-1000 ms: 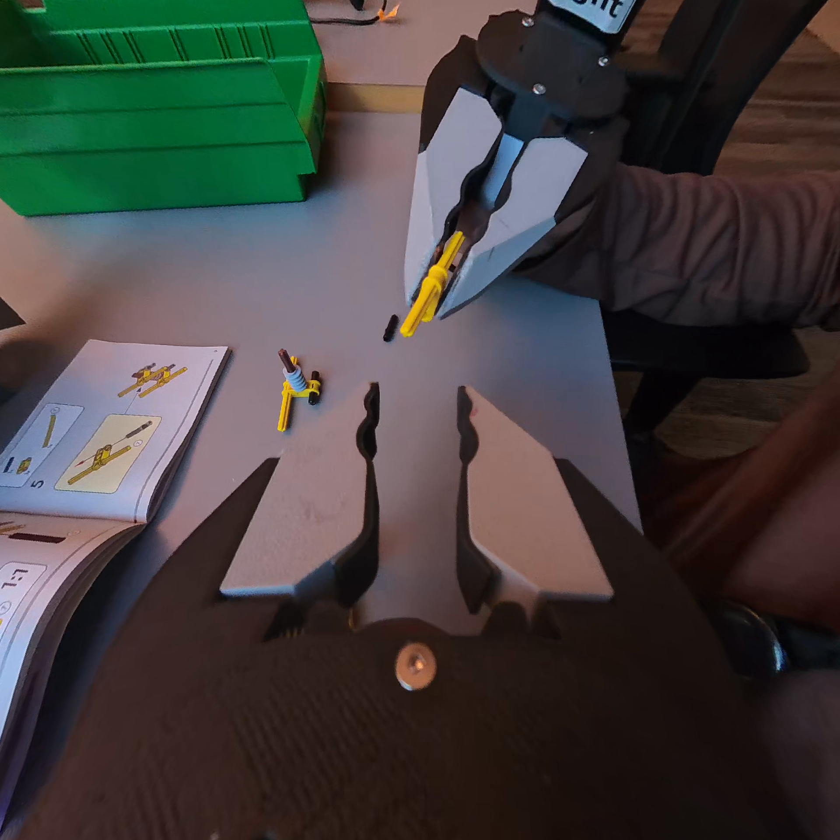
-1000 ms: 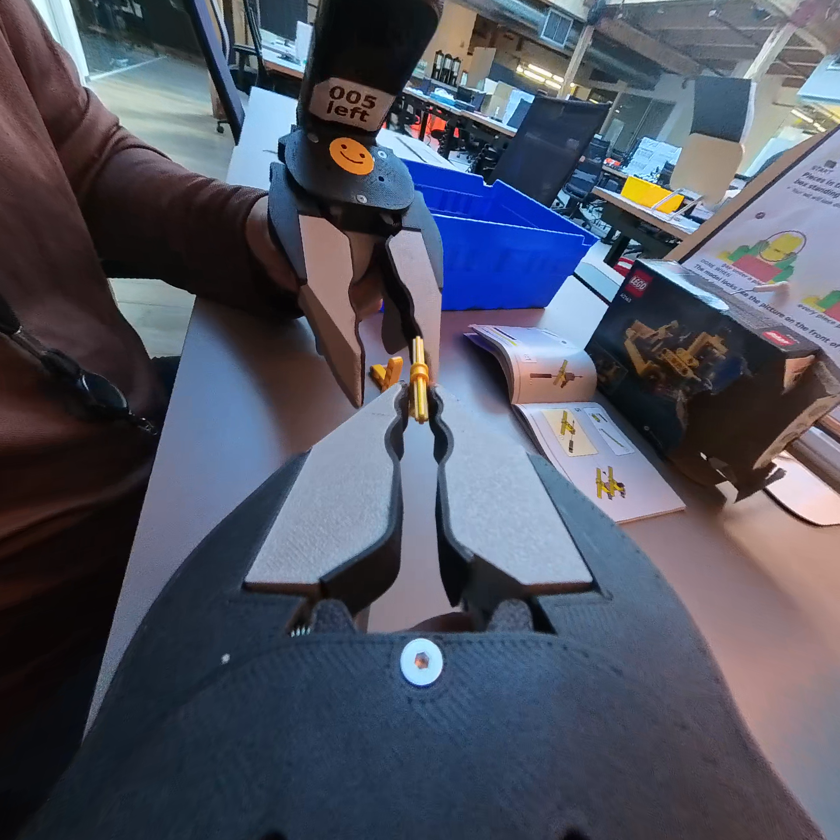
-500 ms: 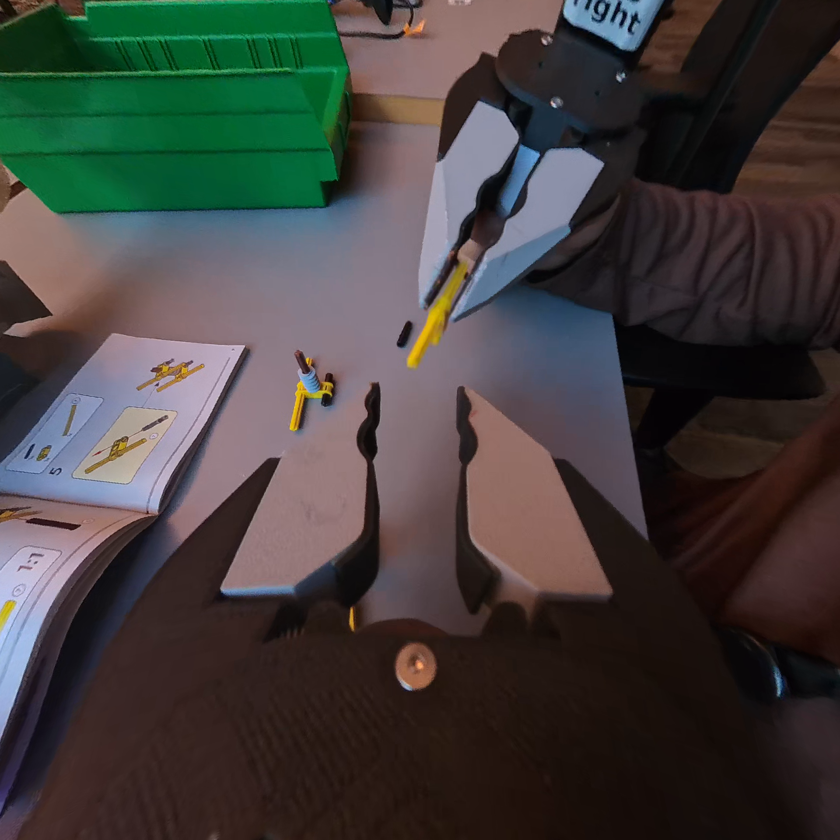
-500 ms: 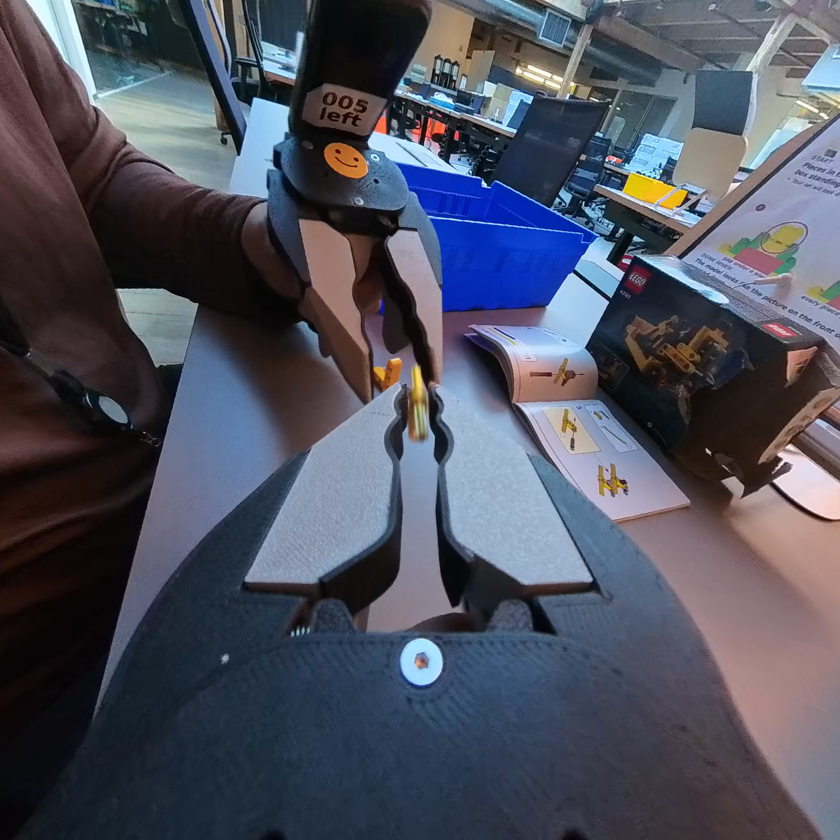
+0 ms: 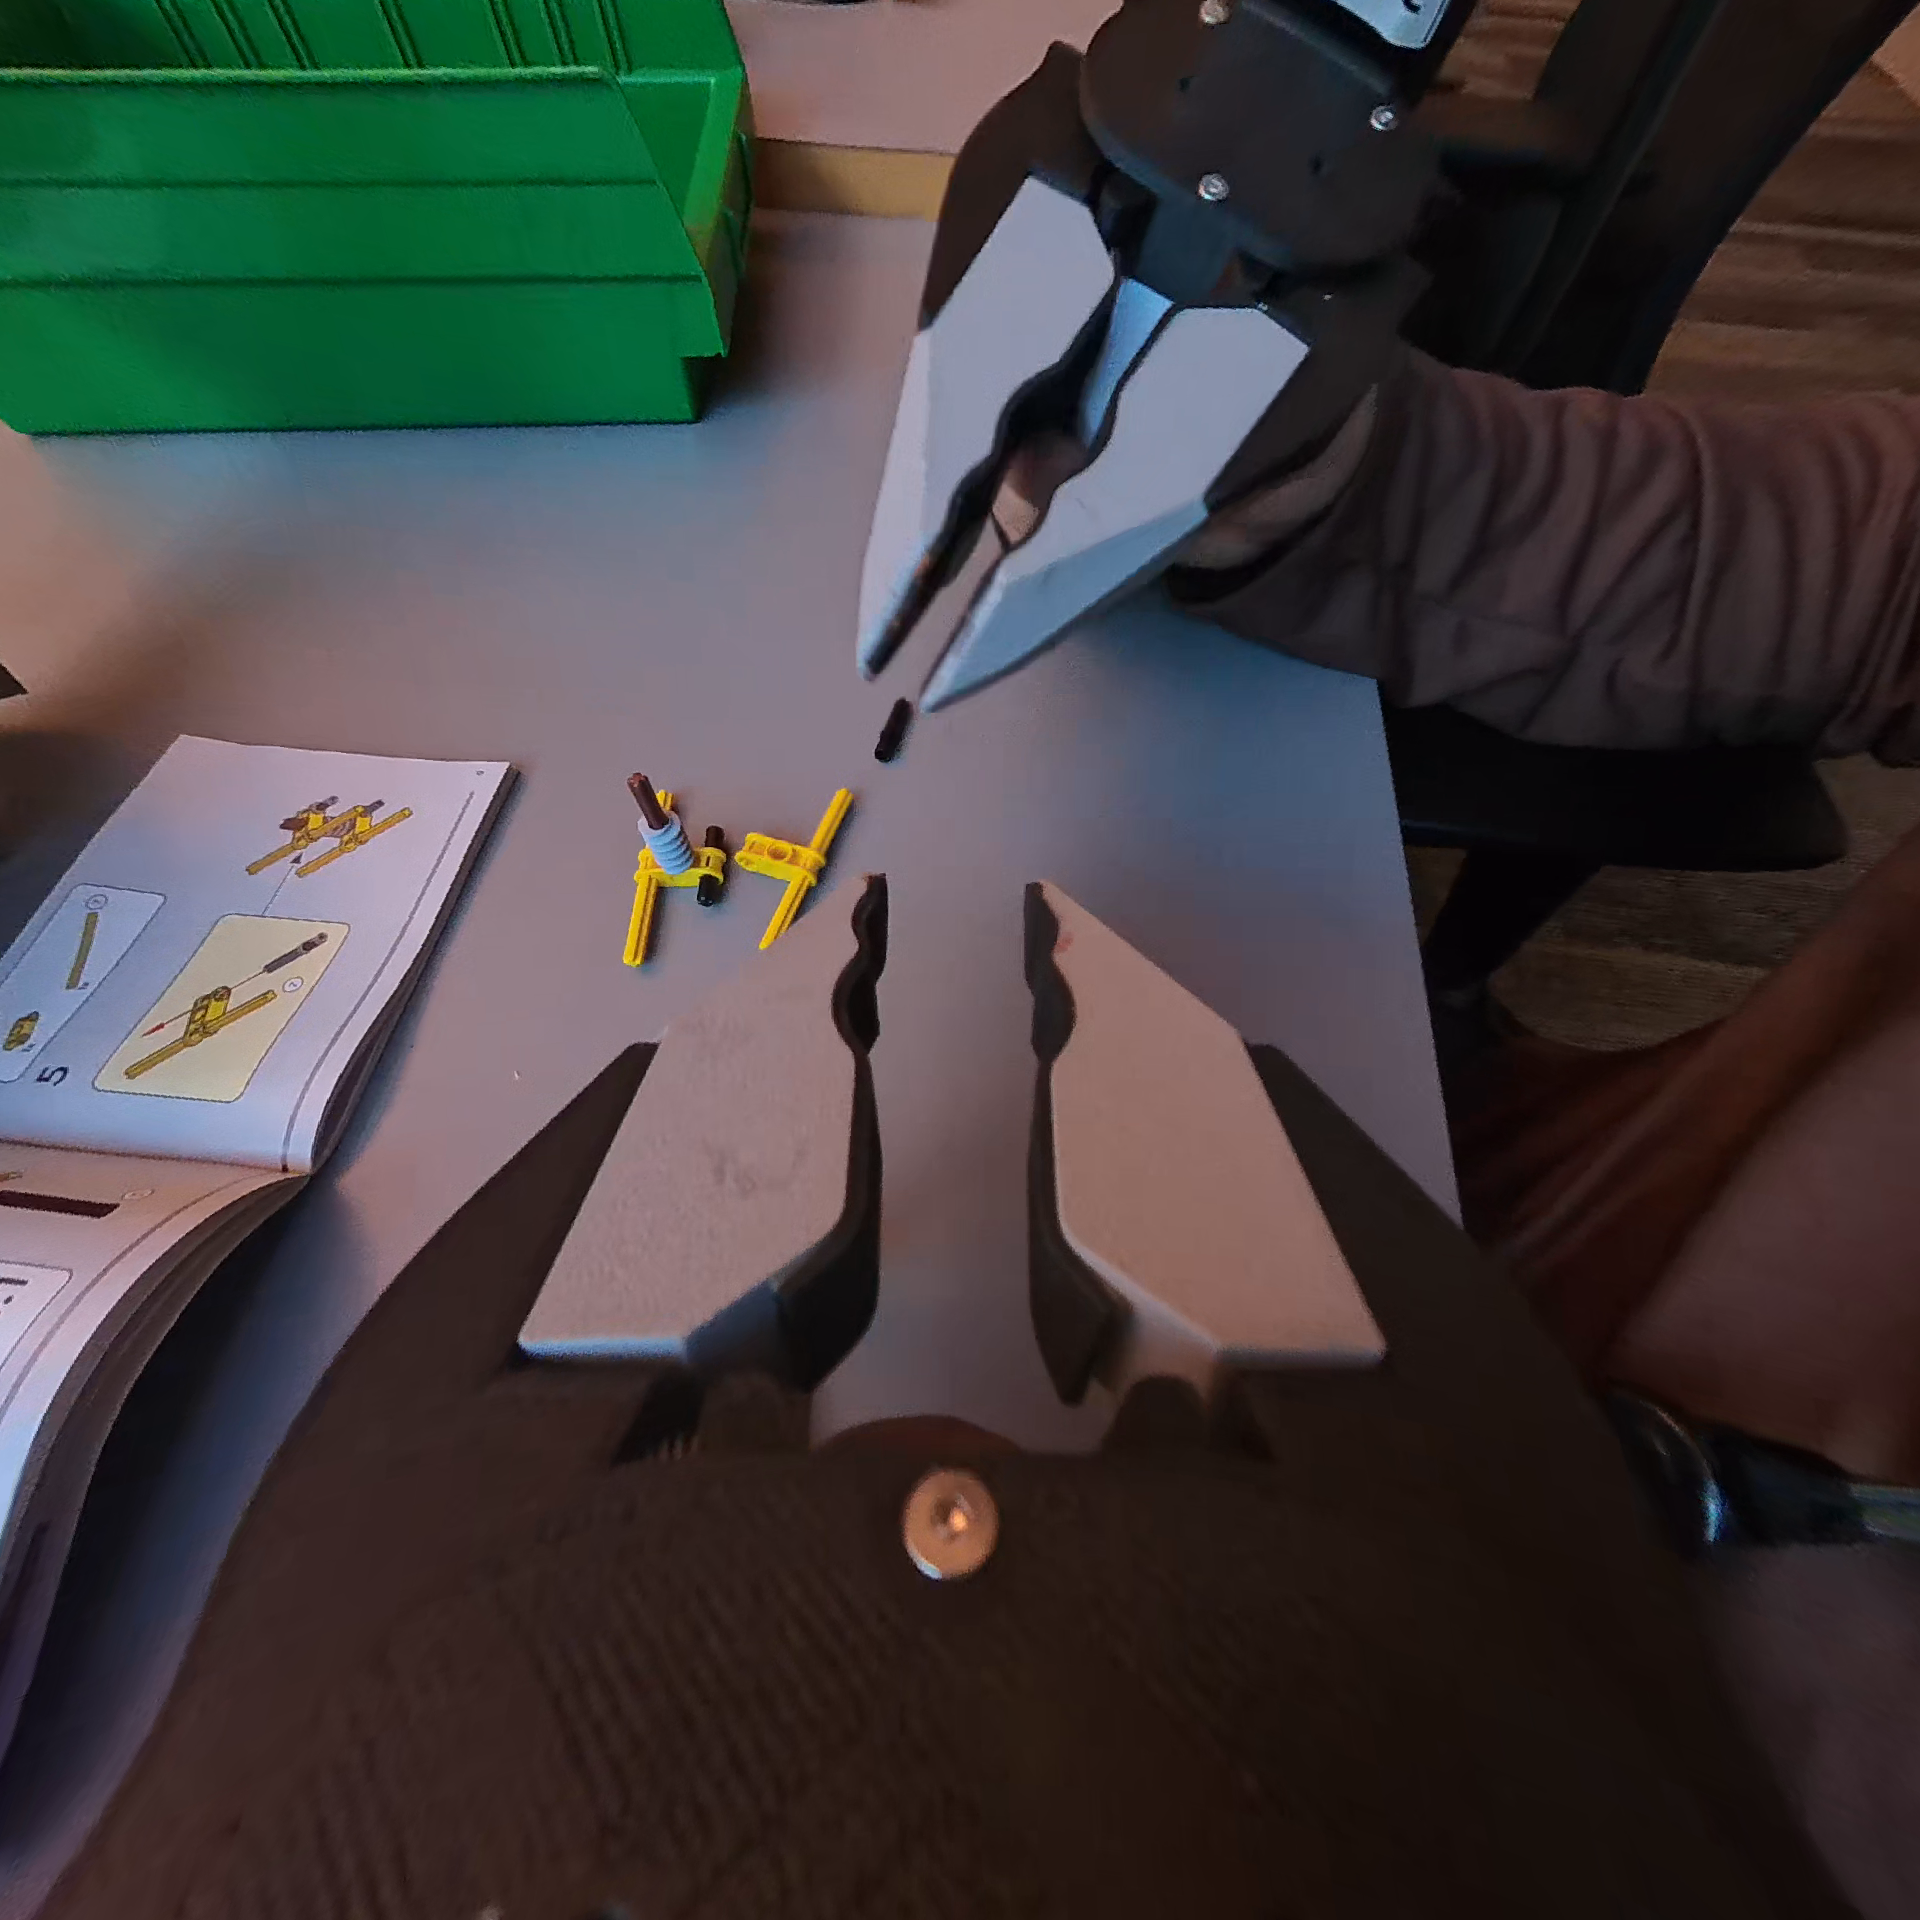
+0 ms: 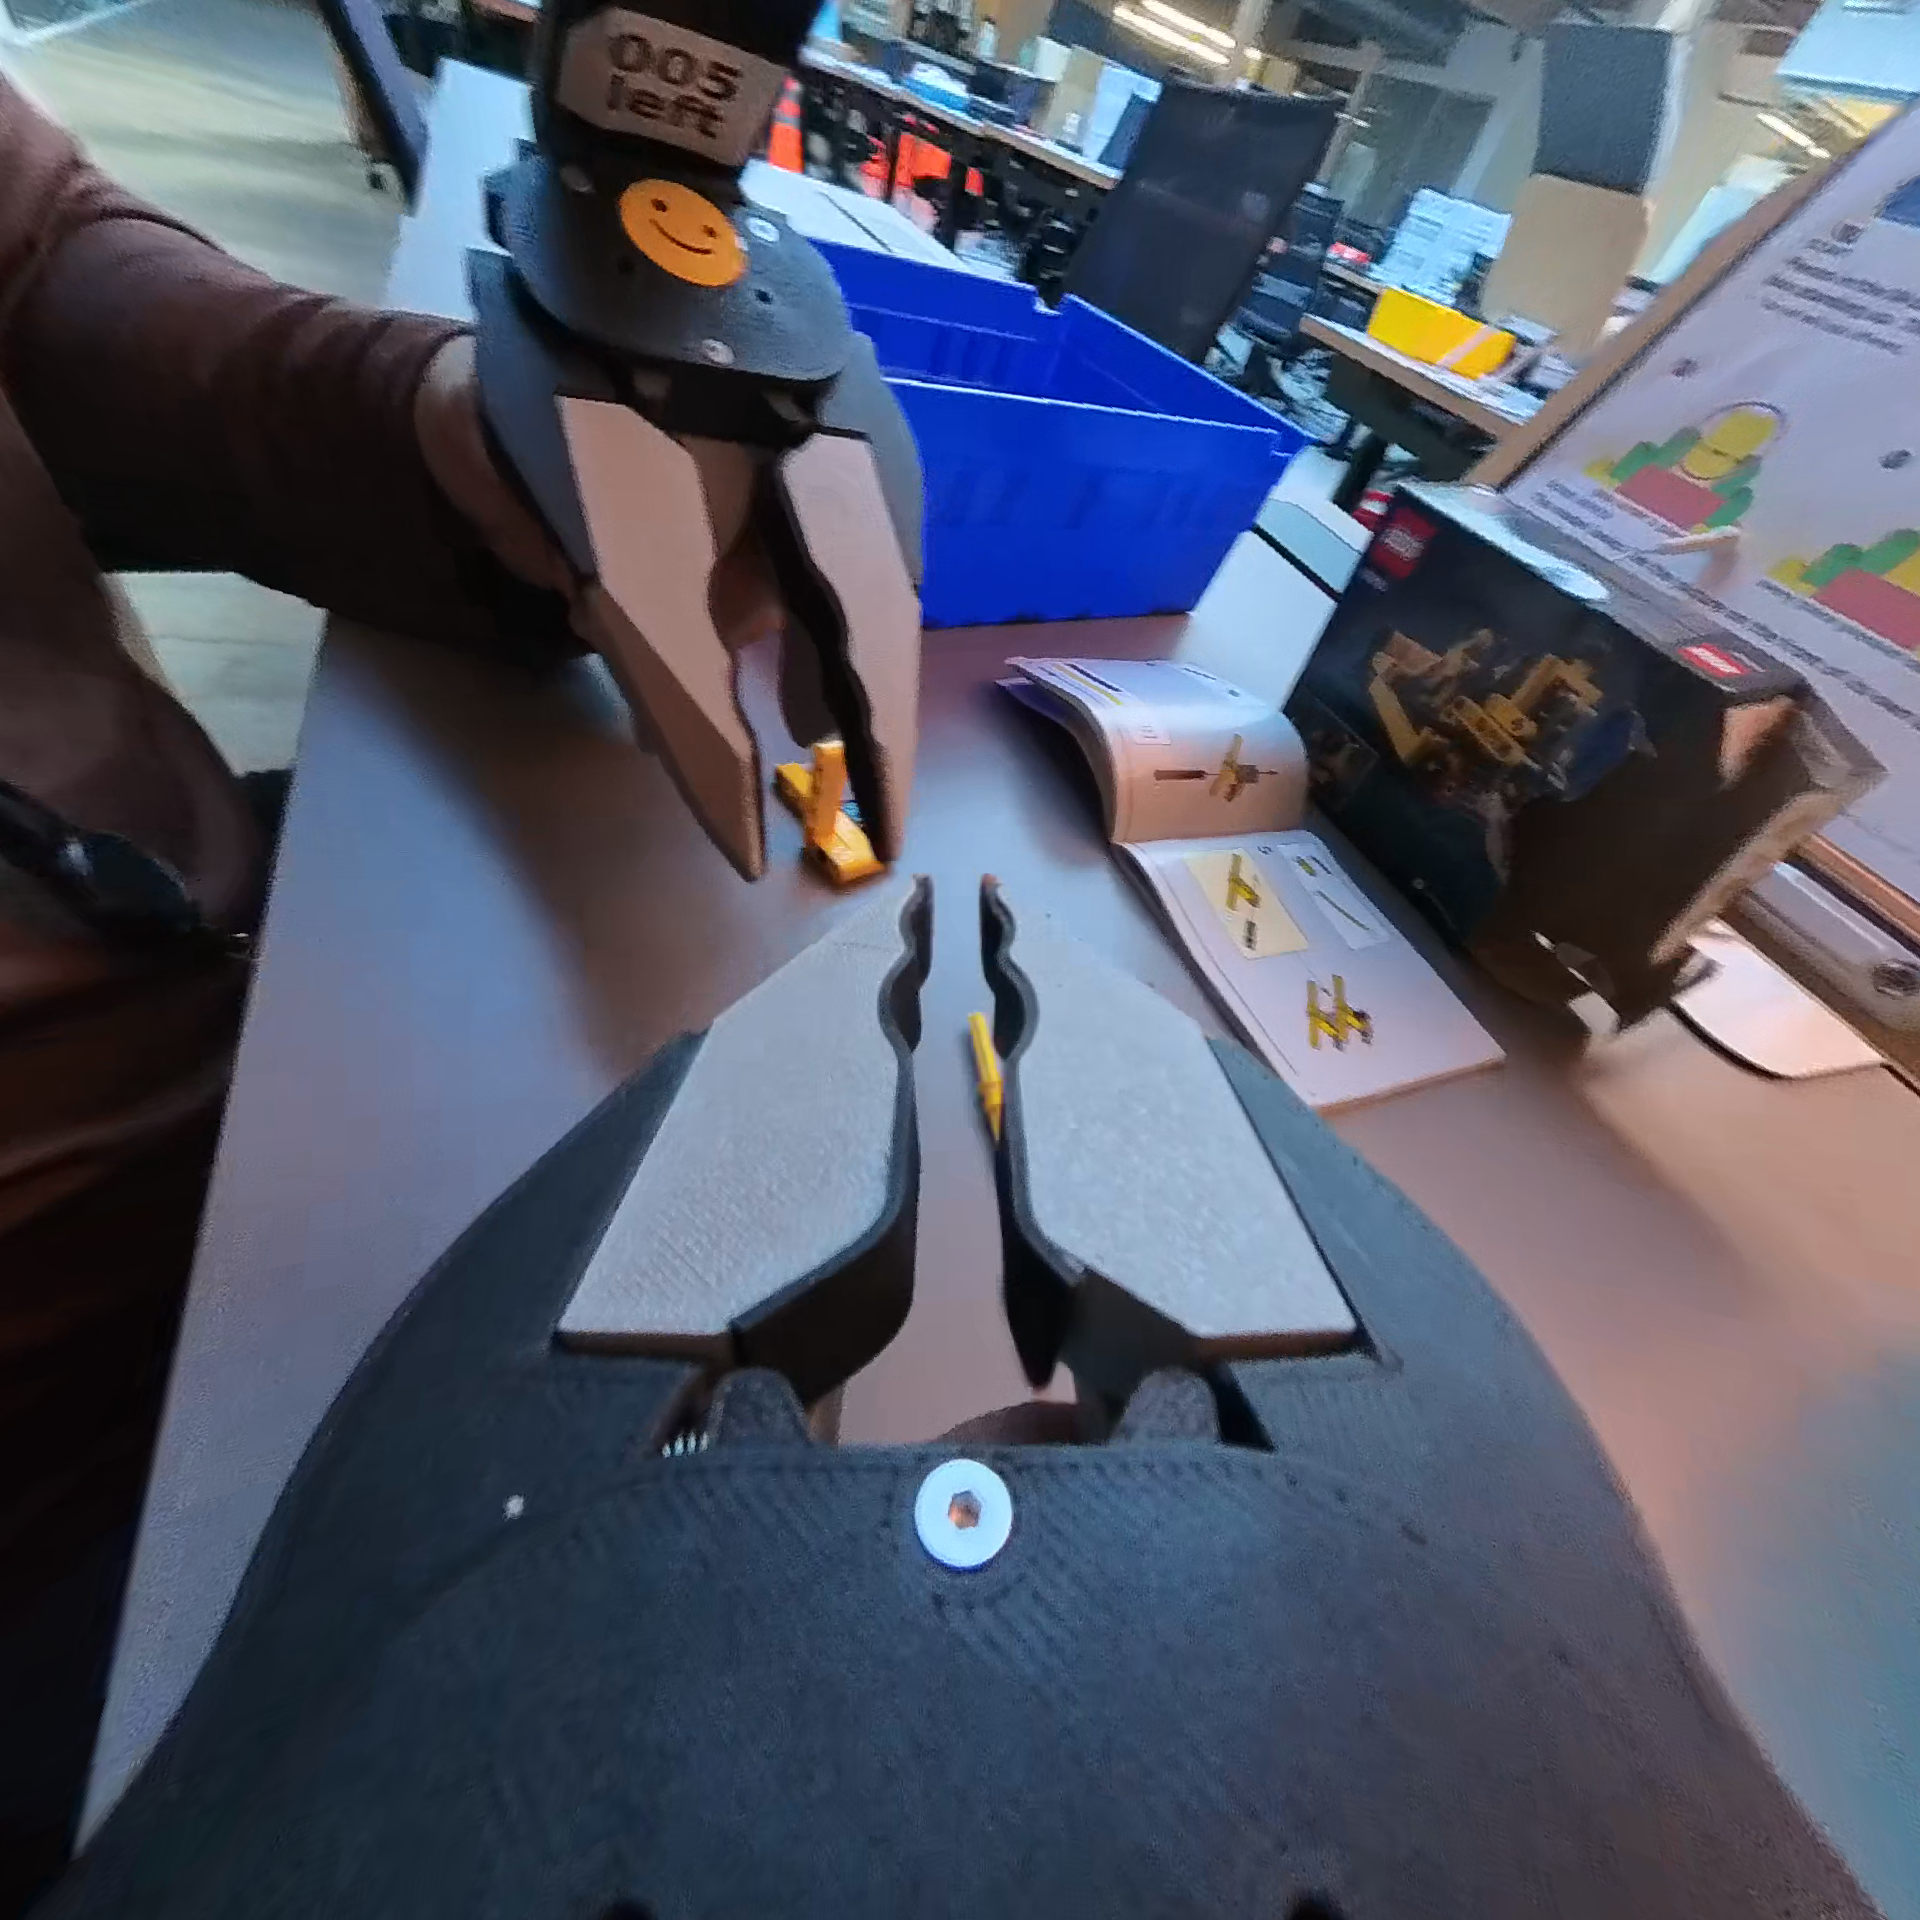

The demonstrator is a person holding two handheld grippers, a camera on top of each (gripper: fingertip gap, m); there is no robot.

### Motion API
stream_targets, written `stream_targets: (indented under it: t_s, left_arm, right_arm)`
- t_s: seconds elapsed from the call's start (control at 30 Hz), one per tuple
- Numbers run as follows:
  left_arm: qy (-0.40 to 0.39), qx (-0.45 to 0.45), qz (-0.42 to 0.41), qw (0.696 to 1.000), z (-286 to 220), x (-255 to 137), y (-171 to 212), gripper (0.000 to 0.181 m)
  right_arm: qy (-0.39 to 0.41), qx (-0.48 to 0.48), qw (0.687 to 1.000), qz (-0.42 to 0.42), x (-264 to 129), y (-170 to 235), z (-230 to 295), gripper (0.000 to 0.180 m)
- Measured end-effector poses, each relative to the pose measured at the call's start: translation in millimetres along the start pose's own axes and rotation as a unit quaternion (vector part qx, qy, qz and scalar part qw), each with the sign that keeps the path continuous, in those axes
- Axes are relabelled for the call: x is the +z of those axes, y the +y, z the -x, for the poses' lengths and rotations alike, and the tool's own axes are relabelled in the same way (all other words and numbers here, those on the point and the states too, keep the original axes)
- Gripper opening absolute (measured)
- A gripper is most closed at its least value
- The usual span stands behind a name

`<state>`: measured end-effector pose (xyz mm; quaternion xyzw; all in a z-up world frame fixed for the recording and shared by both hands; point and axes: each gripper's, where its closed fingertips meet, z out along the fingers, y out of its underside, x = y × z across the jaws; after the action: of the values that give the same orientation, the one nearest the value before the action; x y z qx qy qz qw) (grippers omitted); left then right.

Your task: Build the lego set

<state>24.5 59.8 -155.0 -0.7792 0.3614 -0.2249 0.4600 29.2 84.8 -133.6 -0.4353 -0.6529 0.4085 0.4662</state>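
Note:
In the left wrist view, a yellow axle with a yellow connector (image 5: 795, 862) lies loose on the grey table (image 5: 520, 623). Beside it stands a small build (image 5: 670, 862) of yellow parts, a grey spool and dark pins. A black pin (image 5: 891, 729) lies just beyond them. My left gripper (image 5: 956, 888) is open and empty, with its tips next to the loose axle. My right gripper (image 5: 902, 686) hovers over the black pin with its tips slightly apart and holds nothing. In the right wrist view, my right gripper (image 6: 953, 883) shows a yellow axle (image 6: 982, 1075) in its gap, not gripped. My left gripper (image 6: 816, 852) stands over yellow parts (image 6: 831, 821).
A green bin (image 5: 343, 239) stands at the far left and a blue bin (image 6: 1060, 488) behind the left gripper. An open instruction booklet (image 5: 239, 935) lies on the left. A dark set box (image 6: 1538, 748) and a poster board (image 6: 1766, 416) stand nearby. The table edge (image 5: 1403, 935) is close. Left and right tips are no more than a few centimetres apart.
The yellow axle piece has left my right gripper and now lies on the table beside the small build. Both grippers have come lower toward the table.

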Motion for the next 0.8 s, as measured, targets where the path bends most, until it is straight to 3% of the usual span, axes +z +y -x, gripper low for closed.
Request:
stream_targets:
  t_s: [0.03,0.3,0.5,0.8]
  left_arm:
    - [0.0,-0.001,-0.002,1.0,0,0,-1,0.024]
    - [0.037,-0.023,-0.022,0.999,-8,-5,-7,0.027]
    - [0.03,0.009,-0.015,0.999,-14,-8,3,0.028]
    - [0.05,-0.016,-0.013,0.999,-18,-8,5,0.027]
  right_arm:
    - [0.009,0.002,1.0,0.001,-2,1,-4,0.006]
    - [0.054,-0.028,0.995,0.076,3,27,-20,0.014]
    - [0.044,-0.019,0.994,0.097,2,37,-27,0.02]
    - [0.043,-0.044,0.985,0.16,3,57,-25,0.024]
